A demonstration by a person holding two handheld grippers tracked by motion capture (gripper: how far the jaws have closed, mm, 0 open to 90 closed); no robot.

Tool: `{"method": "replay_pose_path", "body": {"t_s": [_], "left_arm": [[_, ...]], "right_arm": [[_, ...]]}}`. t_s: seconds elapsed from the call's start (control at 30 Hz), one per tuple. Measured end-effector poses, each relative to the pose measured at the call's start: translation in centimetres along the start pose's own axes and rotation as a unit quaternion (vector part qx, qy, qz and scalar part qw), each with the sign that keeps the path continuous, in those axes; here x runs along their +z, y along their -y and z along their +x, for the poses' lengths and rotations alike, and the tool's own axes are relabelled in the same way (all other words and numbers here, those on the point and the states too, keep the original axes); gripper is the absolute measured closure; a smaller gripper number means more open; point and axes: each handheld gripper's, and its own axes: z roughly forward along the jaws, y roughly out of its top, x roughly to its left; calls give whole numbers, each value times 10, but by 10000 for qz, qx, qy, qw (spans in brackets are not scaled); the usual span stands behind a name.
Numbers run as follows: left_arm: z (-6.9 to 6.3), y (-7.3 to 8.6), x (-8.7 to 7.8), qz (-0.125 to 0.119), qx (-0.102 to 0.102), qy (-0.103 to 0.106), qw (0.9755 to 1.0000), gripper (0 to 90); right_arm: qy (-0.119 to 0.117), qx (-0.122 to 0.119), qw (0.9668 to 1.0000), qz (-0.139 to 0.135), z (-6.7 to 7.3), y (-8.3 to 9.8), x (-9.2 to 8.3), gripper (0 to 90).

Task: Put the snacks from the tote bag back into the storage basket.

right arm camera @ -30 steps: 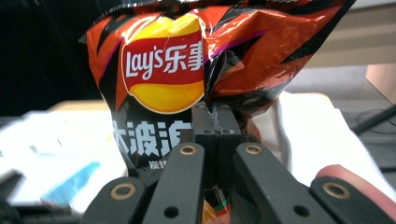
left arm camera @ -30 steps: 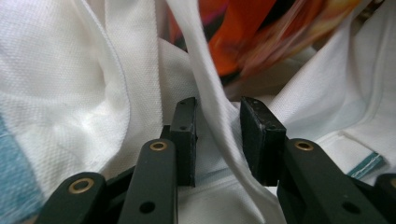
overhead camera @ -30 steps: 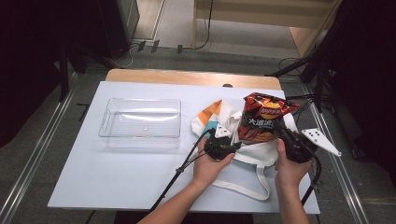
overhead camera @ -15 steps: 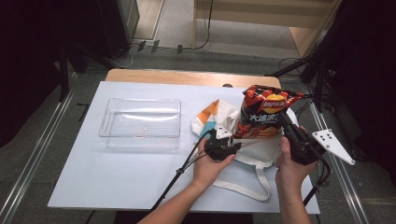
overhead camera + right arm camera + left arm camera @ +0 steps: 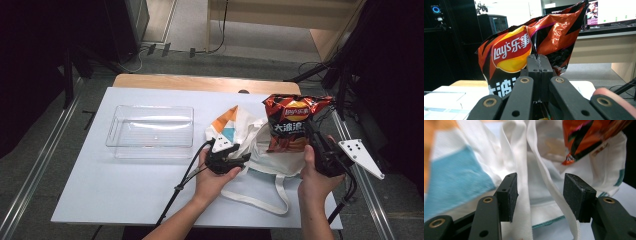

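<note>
At the left of the white table [image 5: 100,200] lies a clear rectangular plastic tray [image 5: 150,131], well apart from both hands. Right of it lies a white cloth tote bag with orange and teal patches [image 5: 237,127], its mouth turned toward the person. The left gripper [image 5: 231,159] sits at the bag's near edge; its jaws have just been opening and now stand spread, with the bag's white fabric and a white strap [image 5: 554,195] between them, the pads not pressing. Farther right, the right gripper [image 5: 320,150] has its jaws pressed together on the lower edge of a red-and-black crinkled Lay's crisp packet [image 5: 291,125] — held upright above the bag's open mouth.
</note>
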Motion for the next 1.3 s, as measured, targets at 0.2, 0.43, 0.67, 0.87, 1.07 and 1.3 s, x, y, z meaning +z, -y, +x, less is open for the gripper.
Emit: {"method": "replay_pose_path", "body": {"t_s": [0.2, 0.43, 0.67, 0.87, 1.07, 1.3], "left_arm": [[-2, -20, -18, -307, 18, 11, 9995, 461], [-6, -48, -29, -641, 174, 62, 9978, 450], [-10, -63, -32, -805, 238, 83, 9964, 442], [-14, -72, -33, -876, 280, 143, 9957, 440], [-19, -84, -32, -979, 346, 198, 9944, 431], [-21, -100, -32, -1042, 422, 197, 9935, 412]], "right_arm": [[-5, -37, 10000, 0, 7, 0, 0, 900], [-59, -73, 9999, 75, 11, 3, 0, 900], [-99, -82, 9999, 85, 15, 4, -1, 900], [-139, -129, 9998, 90, 19, 5, -1, 900], [-191, -155, 9997, 81, 22, 5, -2, 900], [-249, -153, 9995, 87, 25, 6, -4, 900]]}}
